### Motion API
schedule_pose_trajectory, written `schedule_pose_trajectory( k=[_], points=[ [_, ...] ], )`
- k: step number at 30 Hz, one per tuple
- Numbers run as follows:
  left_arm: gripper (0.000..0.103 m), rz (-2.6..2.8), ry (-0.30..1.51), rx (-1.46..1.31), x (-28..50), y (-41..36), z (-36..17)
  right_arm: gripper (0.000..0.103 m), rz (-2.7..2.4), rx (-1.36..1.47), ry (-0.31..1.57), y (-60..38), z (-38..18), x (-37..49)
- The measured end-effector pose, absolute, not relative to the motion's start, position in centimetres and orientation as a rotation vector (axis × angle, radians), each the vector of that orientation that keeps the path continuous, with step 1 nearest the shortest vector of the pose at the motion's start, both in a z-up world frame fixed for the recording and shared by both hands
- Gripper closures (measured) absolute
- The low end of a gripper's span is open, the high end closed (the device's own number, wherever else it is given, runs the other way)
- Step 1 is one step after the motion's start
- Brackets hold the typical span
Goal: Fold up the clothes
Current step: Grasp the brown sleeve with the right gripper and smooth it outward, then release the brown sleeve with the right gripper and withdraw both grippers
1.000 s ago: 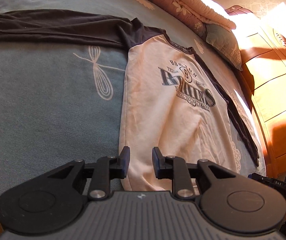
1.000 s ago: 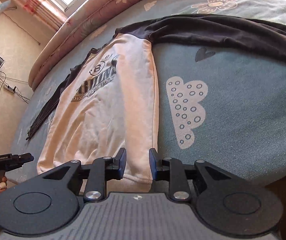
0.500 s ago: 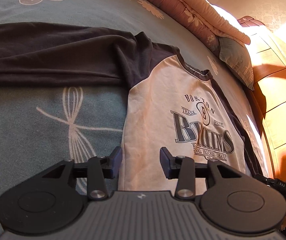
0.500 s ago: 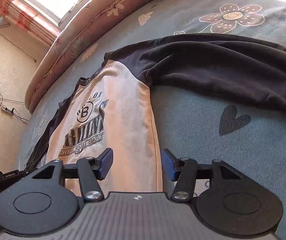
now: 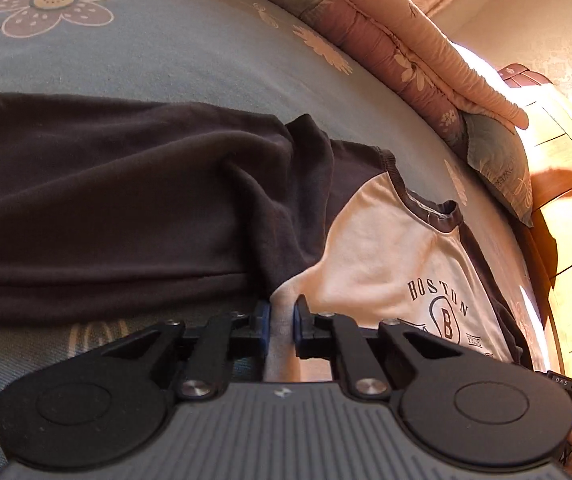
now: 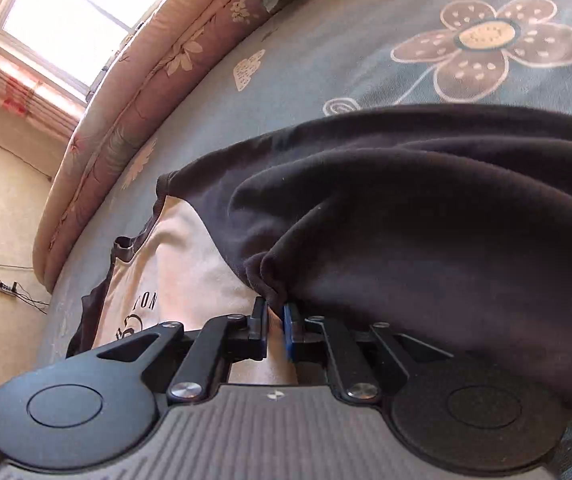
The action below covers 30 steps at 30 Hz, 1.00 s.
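A cream raglan shirt (image 5: pixel 386 256) with dark sleeves and a "Boston" print lies flat on the bed. My left gripper (image 5: pixel 281 320) is closing on a fold of cream cloth at the armpit, just under the dark sleeve (image 5: pixel 105 200) that stretches off to the left; the pads pinch it. In the right wrist view the shirt (image 6: pixel 189 264) shows its other side. There my right gripper (image 6: pixel 274 328) is closing on puckered cloth where the other dark sleeve (image 6: pixel 446 220) meets the cream body, with cloth gripped between the pads.
The blue-grey sheet (image 5: pixel 165 48) with flower prints covers the bed. A rolled floral quilt (image 5: pixel 386 40) and a pillow (image 5: pixel 498 160) lie along the far edge, beside wooden furniture (image 5: pixel 566 184). The floor with cables (image 6: pixel 1 280) lies below the bed's left side.
Both grippers moved up along the shirt's sides from the hem to the armpits, opened wider on the way, then closed on the cloth there.
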<state>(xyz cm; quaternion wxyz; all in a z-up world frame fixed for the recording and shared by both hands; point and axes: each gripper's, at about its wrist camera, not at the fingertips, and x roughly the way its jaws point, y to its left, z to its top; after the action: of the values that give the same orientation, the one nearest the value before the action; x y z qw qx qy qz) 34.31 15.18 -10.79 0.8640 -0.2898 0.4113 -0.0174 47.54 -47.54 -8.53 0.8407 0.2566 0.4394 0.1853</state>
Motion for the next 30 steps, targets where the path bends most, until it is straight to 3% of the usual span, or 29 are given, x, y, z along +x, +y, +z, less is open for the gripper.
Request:
schedule_pose_trajectory(
  k=[6, 11, 15, 21, 26, 30],
  points=[
    [0.085, -0.033, 0.907, -0.525, 35.1, 15.1, -10.5, 0.09, 0.35, 0.302, 0.911, -45.3, -7.4, 47.9],
    [0.082, -0.062, 0.923, -0.337, 30.0, 14.4, -7.4, 0.06, 0.355, 0.2, 0.925, -45.6, -4.3, 43.3],
    [0.061, -0.263, 0.926, -0.162, 23.3, 9.3, -5.0, 0.047, 0.544, 0.061, 0.924, -43.6, -2.5, 36.6],
    [0.06, -0.453, 1.003, -0.038, 15.7, 3.1, -6.8, 0.046, 0.724, -0.135, 0.983, -38.5, -4.8, 28.4],
    [0.058, -0.403, 1.051, -0.094, 10.5, 4.8, -8.0, 0.046, 0.66, -0.086, 0.974, -41.4, -5.9, 26.1],
    [0.058, -0.38, 1.061, 0.014, 7.2, 4.6, -7.0, 0.044, 0.528, -0.132, 0.985, -43.6, -5.7, 24.5]
  ],
)
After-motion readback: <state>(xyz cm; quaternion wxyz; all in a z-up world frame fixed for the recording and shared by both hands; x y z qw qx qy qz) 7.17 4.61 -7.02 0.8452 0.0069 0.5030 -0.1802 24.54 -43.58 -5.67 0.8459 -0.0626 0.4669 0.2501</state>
